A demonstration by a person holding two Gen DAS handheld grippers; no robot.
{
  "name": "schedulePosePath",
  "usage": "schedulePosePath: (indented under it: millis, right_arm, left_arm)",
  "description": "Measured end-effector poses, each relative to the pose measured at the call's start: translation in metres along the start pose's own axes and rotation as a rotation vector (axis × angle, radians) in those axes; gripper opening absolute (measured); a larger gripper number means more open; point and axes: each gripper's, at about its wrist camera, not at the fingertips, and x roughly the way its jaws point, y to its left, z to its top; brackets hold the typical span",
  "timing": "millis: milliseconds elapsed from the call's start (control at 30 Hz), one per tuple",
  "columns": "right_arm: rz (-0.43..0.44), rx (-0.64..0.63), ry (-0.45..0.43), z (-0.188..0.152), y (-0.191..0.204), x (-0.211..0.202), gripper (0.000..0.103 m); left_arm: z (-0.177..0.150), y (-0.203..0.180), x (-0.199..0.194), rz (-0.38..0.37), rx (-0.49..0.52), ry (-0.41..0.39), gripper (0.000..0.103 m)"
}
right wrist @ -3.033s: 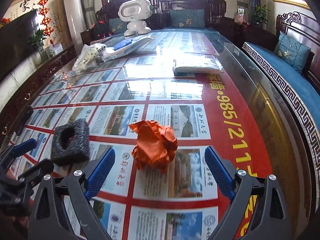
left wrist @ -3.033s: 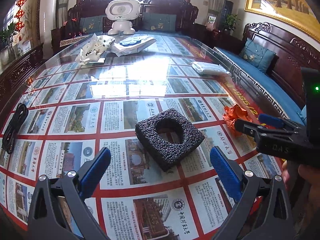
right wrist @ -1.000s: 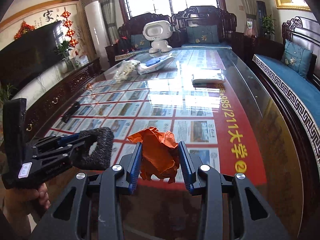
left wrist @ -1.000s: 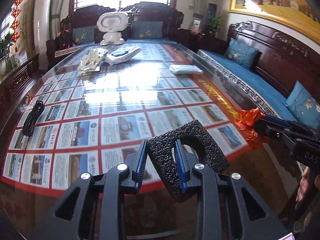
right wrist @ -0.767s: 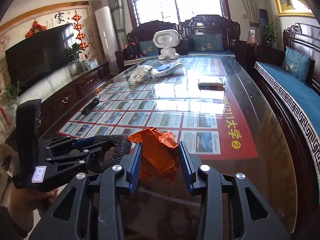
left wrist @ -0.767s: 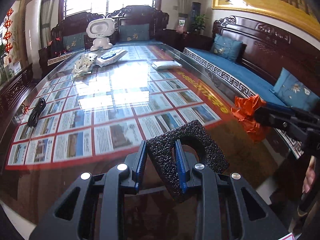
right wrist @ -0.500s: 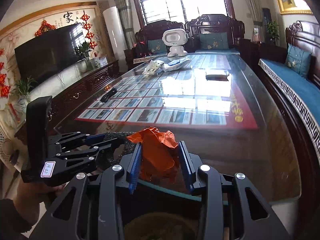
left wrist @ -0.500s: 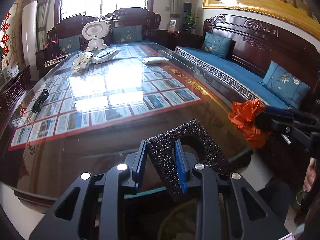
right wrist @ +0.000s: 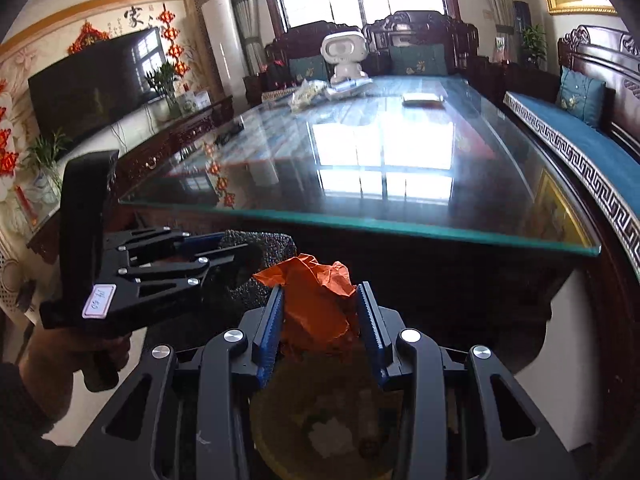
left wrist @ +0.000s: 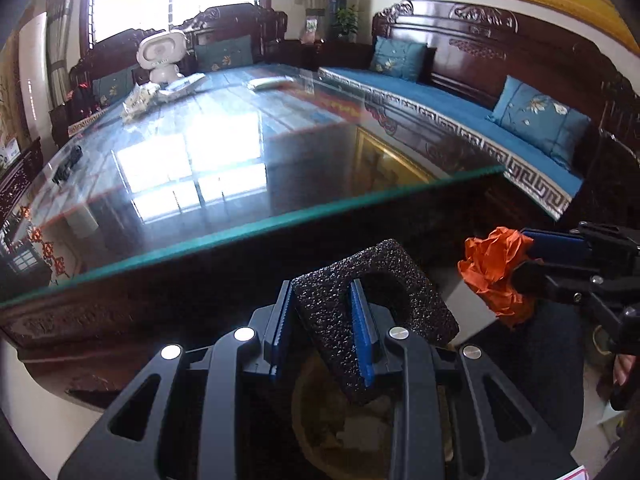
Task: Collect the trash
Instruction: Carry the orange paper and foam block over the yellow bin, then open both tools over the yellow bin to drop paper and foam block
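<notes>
Left claw (left wrist: 322, 330) clamped black foam (left wrist: 374, 322) by one wall beside its hole, lower centre; looked light, springy, rough.

Right claw (right wrist: 318, 330) pinched orange paper wad (right wrist: 316, 304), crushable, near weightless.

Both hung past worktop (right wrist: 360, 216) edge over bin (right wrist: 328, 424), bottom of frame, scraps inside, contents unclear.

one black foam block (left wrist: 376, 300), one orange paper wad (right wrist: 316, 304), two blue cushions (left wrist: 540, 118)
</notes>
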Motion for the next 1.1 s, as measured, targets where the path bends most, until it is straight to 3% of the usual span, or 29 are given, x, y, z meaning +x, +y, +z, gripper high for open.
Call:
schedulePosePath:
  millis: [200,267,567,900,933,1000,1033,1100]
  right_arm:
    - [-0.026,0.009,0.111,-0.036,0.002,0.018,0.041]
    - [-0.057,0.002,0.125,-0.043,0.002,0.020,0.061]
    - [-0.074,0.046,0.119,-0.054,-0.014,0.016,0.062]
    - [-0.097,0.083,0.110,-0.059,-0.036,0.003,0.062]
    - [-0.100,0.085,0.112,-0.060,-0.038,0.003,0.062]
    - [-0.104,0.089,0.117,-0.062,-0.041,0.003,0.063]
    - [-0.104,0.090,0.120,-0.063,-0.043,0.003,0.063]
    - [-0.103,0.097,0.125,-0.064,-0.045,0.003,0.063]
  left_arm:
    - [-0.028,-0.002,0.006,-0.015,-0.006,0.046,0.029]
    - [-0.036,-0.004,0.011,-0.018,0.002,0.064,0.029]
    - [-0.052,-0.019,0.032,-0.046,0.034,0.132,0.029]
    - [-0.065,-0.059,0.059,-0.130,0.096,0.222,0.031]
    - [-0.067,-0.062,0.063,-0.132,0.097,0.234,0.033]
    - [-0.070,-0.067,0.069,-0.145,0.093,0.257,0.048]
    - [-0.071,-0.070,0.071,-0.153,0.091,0.263,0.061]
    - [-0.073,-0.075,0.074,-0.149,0.100,0.269,0.067]
